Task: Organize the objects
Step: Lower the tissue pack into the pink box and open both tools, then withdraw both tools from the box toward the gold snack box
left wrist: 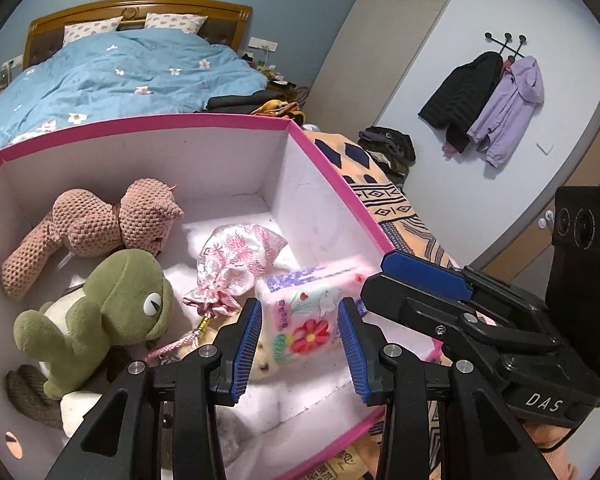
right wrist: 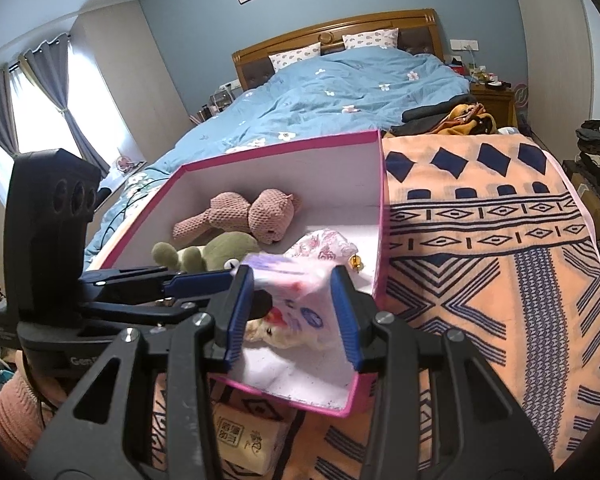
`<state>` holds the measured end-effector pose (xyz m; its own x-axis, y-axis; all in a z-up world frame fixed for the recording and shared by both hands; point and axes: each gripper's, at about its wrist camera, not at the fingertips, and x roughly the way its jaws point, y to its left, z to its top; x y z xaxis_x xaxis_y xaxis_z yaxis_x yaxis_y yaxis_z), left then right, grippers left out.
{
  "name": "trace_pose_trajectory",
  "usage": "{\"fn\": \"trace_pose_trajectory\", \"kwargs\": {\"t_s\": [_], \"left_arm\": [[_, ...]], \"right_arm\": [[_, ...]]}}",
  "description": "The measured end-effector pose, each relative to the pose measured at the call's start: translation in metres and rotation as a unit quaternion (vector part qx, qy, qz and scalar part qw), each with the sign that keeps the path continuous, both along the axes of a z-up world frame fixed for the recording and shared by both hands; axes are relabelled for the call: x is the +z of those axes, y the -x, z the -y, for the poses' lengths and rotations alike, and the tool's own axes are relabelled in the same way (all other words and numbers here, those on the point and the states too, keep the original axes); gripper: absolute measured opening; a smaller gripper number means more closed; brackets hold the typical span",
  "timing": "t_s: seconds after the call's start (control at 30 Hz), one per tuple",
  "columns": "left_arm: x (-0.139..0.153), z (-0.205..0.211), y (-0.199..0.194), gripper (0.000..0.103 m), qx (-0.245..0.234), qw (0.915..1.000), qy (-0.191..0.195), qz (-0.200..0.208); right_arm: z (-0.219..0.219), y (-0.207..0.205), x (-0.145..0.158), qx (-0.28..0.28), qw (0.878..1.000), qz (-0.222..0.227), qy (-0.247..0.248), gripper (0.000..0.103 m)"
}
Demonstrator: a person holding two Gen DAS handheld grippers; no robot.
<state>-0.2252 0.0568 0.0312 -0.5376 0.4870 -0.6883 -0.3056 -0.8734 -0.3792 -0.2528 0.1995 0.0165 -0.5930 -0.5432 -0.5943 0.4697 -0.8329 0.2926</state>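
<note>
A pink-rimmed white box stands on a patterned blanket. It holds a pink knitted bear, a green frog plush, a pink floral drawstring pouch and a cream plush, partly hidden. A flowered tissue pack is over the box's near end. My left gripper and my right gripper each have their blue pads at the pack's sides. The pack looks blurred in the right wrist view.
The orange and navy blanket stretches right of the box. A tan packet lies under the box's near edge. A bed with a blue duvet lies behind. Coats hang on the wall at right.
</note>
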Motion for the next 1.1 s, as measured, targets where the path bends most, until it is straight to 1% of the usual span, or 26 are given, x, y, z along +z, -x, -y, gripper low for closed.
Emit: {"fn": "trace_pose_trajectory", "kwargs": {"t_s": [0.1,0.2,0.3,0.37,0.53,0.63,0.7,0.83,0.87,0.9,0.97,1.03,1.1], "left_arm": [[0.002,0.001,-0.002,0.039,0.004,0.9999,0.005,-0.010],[0.003,0.000,-0.006,0.042,0.006,0.9997,0.016,-0.019],[0.004,0.002,-0.012,0.047,0.009,0.9994,0.019,-0.028],[0.006,0.004,-0.016,0.054,0.012,0.9991,0.019,-0.037],[0.017,0.008,-0.032,0.065,0.017,0.9972,0.016,-0.071],[0.024,0.009,-0.048,0.072,0.021,0.9948,0.028,-0.095],[0.028,0.009,-0.059,0.073,0.021,0.9932,0.037,-0.108],[0.036,0.012,-0.082,0.086,0.022,0.9897,0.044,-0.134],[0.037,0.012,-0.088,0.087,0.024,0.9890,0.045,-0.139],[0.038,0.014,-0.091,0.087,0.026,0.9885,0.047,-0.141],[0.039,0.015,-0.101,0.096,0.026,0.9874,0.050,-0.148],[0.038,0.016,-0.112,0.101,0.031,0.9850,0.056,-0.160],[0.037,0.014,-0.122,0.103,0.028,0.9832,0.063,-0.169]], "right_arm": [[0.000,0.000,-0.001,-0.005,1.000,-0.003,-0.003,0.043],[-0.001,-0.002,-0.003,-0.006,1.000,-0.003,-0.005,0.043],[-0.002,-0.004,-0.004,-0.007,1.000,-0.004,-0.003,0.043],[-0.004,-0.006,-0.004,-0.008,1.000,-0.003,0.002,0.043],[-0.009,-0.018,-0.001,-0.006,1.000,-0.012,0.010,0.043],[-0.013,-0.027,0.003,0.004,1.000,-0.012,0.028,0.043],[-0.015,-0.035,0.008,0.007,0.999,-0.021,0.032,0.043],[-0.017,-0.055,0.015,0.021,0.998,-0.035,0.037,0.043],[-0.017,-0.060,0.015,0.025,0.998,-0.037,0.038,0.043],[-0.018,-0.066,0.016,0.030,0.998,-0.039,0.038,0.044],[-0.019,-0.075,0.015,0.035,0.998,-0.039,0.039,0.044],[-0.021,-0.084,0.011,0.043,0.997,-0.037,0.042,0.045],[-0.022,-0.093,0.006,0.048,0.997,-0.029,0.047,0.047]]}}
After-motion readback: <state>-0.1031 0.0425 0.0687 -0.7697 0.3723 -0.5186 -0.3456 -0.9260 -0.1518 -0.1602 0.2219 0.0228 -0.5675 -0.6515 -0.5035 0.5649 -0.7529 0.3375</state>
